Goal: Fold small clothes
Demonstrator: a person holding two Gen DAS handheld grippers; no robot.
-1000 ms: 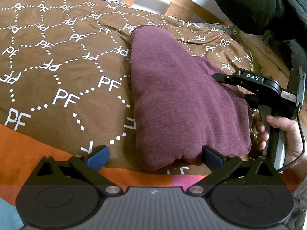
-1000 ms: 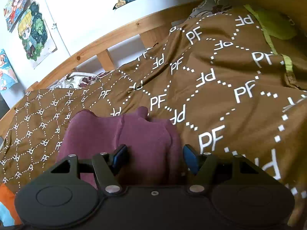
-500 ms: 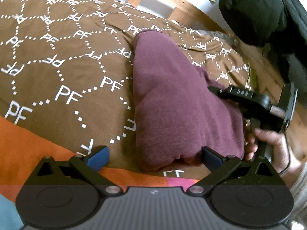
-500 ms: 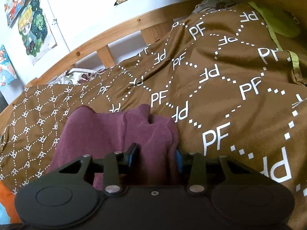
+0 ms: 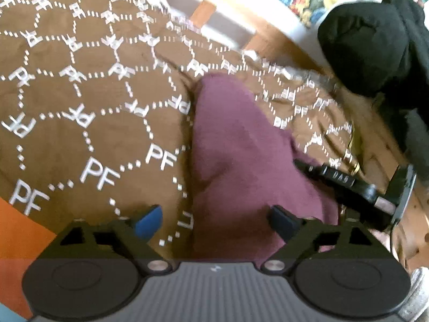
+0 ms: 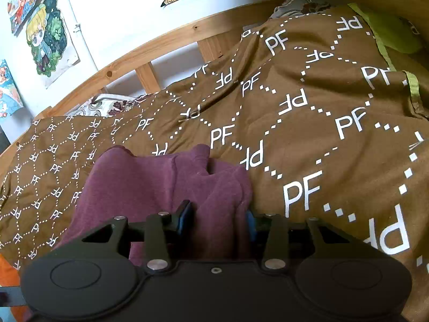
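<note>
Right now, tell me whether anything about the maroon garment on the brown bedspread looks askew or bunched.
The maroon knit garment lies part-folded on the brown PF-patterned bedspread. Its edge near the right gripper is bunched into uneven ridges where the gripper pinches it, rather than lying flat. Nothing looks torn or stained.

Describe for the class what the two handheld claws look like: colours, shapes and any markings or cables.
Each claw is matte black plastic with two round discs on its body, angular linkage arms on silver pivot screws and blue pads. Seen from the left claw, the right claw bears white lettering, a metal pin and a thin black cable.
</note>
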